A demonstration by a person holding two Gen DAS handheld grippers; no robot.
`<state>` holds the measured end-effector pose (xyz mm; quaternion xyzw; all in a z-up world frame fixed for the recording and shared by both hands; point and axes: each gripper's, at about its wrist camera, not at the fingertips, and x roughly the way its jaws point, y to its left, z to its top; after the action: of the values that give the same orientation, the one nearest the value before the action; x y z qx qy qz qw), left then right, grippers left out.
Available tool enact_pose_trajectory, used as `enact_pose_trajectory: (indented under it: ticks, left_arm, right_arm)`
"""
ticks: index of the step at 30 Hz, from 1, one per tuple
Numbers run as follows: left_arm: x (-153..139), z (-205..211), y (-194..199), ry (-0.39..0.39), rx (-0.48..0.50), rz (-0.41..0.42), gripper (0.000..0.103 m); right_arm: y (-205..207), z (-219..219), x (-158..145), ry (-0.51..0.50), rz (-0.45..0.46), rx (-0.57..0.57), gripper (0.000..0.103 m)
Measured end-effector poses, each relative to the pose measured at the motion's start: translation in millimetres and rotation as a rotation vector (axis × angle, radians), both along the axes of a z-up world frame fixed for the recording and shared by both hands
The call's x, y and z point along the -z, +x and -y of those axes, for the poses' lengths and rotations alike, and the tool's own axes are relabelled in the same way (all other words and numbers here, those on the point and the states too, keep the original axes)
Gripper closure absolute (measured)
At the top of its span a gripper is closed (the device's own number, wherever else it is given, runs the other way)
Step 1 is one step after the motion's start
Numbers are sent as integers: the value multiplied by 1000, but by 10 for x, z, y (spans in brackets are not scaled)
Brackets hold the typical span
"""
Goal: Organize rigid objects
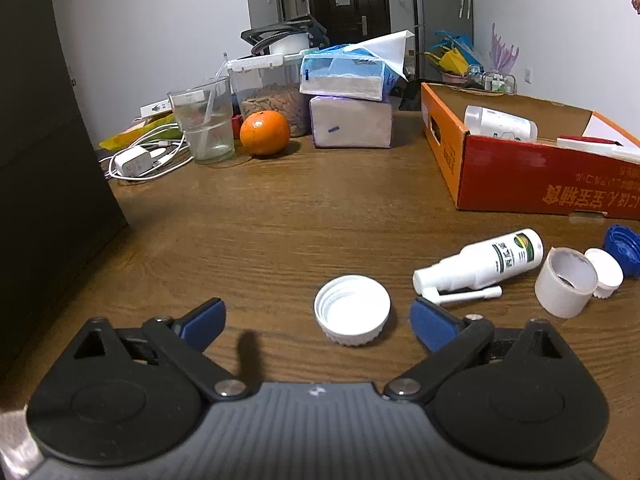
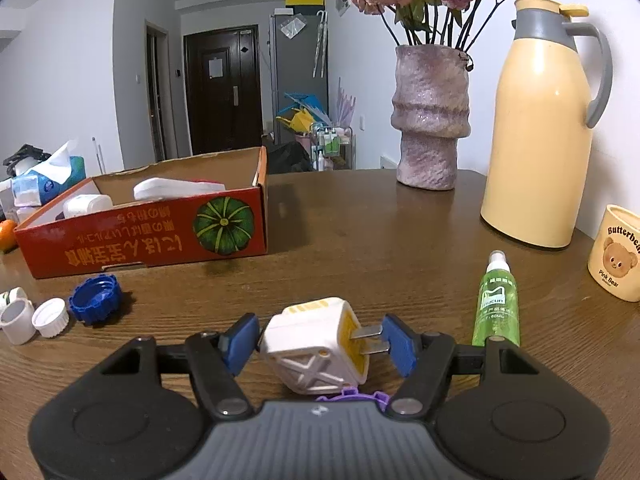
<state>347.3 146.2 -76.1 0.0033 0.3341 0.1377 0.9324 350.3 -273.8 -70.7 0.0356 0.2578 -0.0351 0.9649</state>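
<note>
In the left wrist view a white screw cap (image 1: pixel 352 312) lies upside down on the wooden table between the blue pads of my left gripper (image 1: pixel 318 324). The jaws are wide open and neither pad touches the cap, which sits closer to the right pad. In the right wrist view my right gripper (image 2: pixel 320 342) is shut on a white and yellow plug adapter (image 2: pixel 312 344). One pad presses its body and the other its metal prongs. A red cardboard box (image 1: pixel 520 176) (image 2: pixel 140 240) holds a white bottle (image 1: pixel 500 122).
A white spray bottle (image 1: pixel 480 264), a white cup-shaped cap (image 1: pixel 564 284), a small white cap (image 1: pixel 606 268) and a blue cap (image 2: pixel 96 298) lie before the box. A green spray bottle (image 2: pixel 496 304), a thermos (image 2: pixel 536 128), a vase (image 2: pixel 430 116) and a mug (image 2: pixel 618 254) stand right. An orange (image 1: pixel 265 133) and a glass (image 1: pixel 206 120) stand far left.
</note>
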Motion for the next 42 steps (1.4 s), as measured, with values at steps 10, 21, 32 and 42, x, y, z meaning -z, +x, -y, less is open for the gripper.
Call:
enact_pose_trajectory:
  ticks: [10, 21, 32, 42]
  left_arm:
    - [7, -12, -4, -45, 60, 5, 61]
    - [-61, -10, -83, -25, 43, 48, 61]
    - [-207, 17, -204, -36, 38, 120, 61]
    - [-314, 265, -305, -51, 79, 163, 61]
  right_arm:
    - [-67, -4, -28, -1, 37, 12, 36]
    - [-149, -36, -76, 4, 79, 13, 36]
    - [-244, -83, -162, 19, 134, 14, 36]
    - [-337, -232, -250, 43, 178, -10, 36]
